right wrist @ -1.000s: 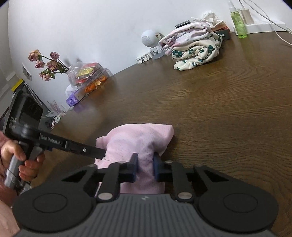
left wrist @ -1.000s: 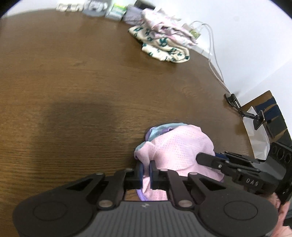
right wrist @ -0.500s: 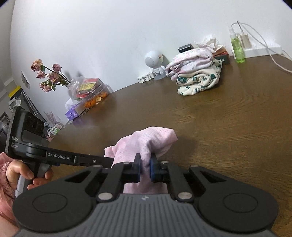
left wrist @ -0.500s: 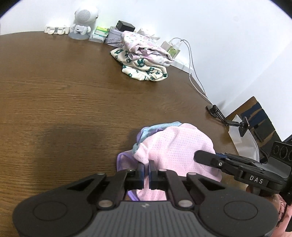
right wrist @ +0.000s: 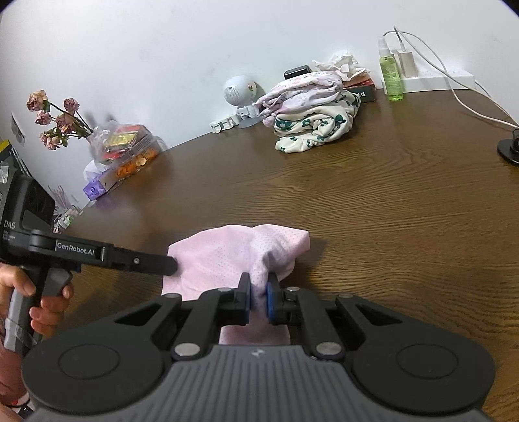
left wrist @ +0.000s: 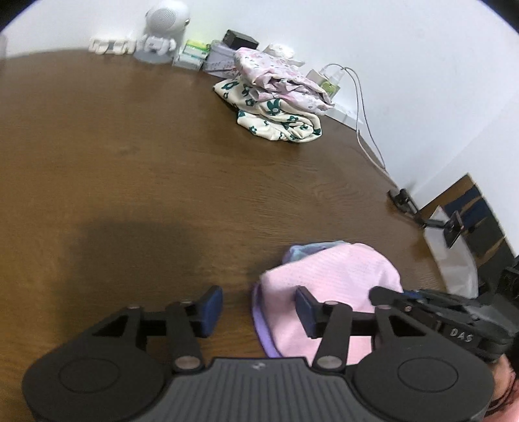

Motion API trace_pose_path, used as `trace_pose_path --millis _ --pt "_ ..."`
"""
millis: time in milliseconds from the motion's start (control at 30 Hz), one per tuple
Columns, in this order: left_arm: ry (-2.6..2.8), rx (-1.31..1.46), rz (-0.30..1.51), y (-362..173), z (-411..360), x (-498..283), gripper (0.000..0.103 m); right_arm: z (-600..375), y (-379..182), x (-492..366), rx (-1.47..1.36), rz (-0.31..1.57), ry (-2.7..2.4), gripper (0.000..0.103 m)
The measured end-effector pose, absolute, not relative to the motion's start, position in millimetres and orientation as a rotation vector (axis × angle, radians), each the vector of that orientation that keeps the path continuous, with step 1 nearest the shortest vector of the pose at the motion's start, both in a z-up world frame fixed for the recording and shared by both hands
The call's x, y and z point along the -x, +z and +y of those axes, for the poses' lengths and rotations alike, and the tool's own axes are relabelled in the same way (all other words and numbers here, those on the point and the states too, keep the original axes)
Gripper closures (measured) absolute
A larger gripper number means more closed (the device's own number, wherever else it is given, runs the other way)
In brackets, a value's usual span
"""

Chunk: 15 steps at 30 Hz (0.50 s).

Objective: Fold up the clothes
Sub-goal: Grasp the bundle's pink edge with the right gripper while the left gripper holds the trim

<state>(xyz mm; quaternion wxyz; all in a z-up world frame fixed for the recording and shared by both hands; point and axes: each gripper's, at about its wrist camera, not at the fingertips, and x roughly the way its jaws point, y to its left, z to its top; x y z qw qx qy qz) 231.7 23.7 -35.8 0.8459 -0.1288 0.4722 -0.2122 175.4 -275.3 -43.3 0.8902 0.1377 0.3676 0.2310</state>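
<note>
Holding a pinch of the pink garment (right wrist: pixel 227 256) in our right gripper (right wrist: pixel 258 300), whose pads are clamped together on a gathered ridge of the mesh fabric, we note the left gripper (left wrist: pixel 259 305) standing with fingers wide apart, one pad over bare wooden table (left wrist: pixel 162 181) and the other over the cloth's near edge. The garment lies bunched at the near side of the table, a purple hem and a pale blue layer showing beneath the pink. We judge a fold on this piece to be in hand; whether the left side is mid-release or about to grasp, we cannot tell. Any further fold calls for a flat, squared edge. Well apart, by the wall, sits a pile of floral clothes (left wrist: pixel 275 100), with a small white speaker (left wrist: pixel 163 24), a green spray bottle (right wrist: pixel 391 78) and charger cables (left wrist: pixel 360 110); nothing obstructs the working area.
</note>
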Motion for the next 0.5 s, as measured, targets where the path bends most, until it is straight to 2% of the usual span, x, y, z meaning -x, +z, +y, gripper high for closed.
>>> trace_pose_path --millis 100,167,233,500 --pt "-0.506 0.272 1.008 -38 19 -238 0.058 -277 -46 -176 -0.292 0.764 0.485 0.094" --pt "-0.532 0.257 1.025 -38 12 -240 0.066 -278 -48 -177 -0.301 0.765 0.487 0.094" --pt "-0.544 0.244 1.053 -39 7 -240 0.096 -279 -50 -178 -0.307 0.767 0.488 0.094" --pt "-0.536 0.202 1.012 -23 -2 -230 0.1 -282 -51 -178 -0.33 0.762 0.495 0.094"
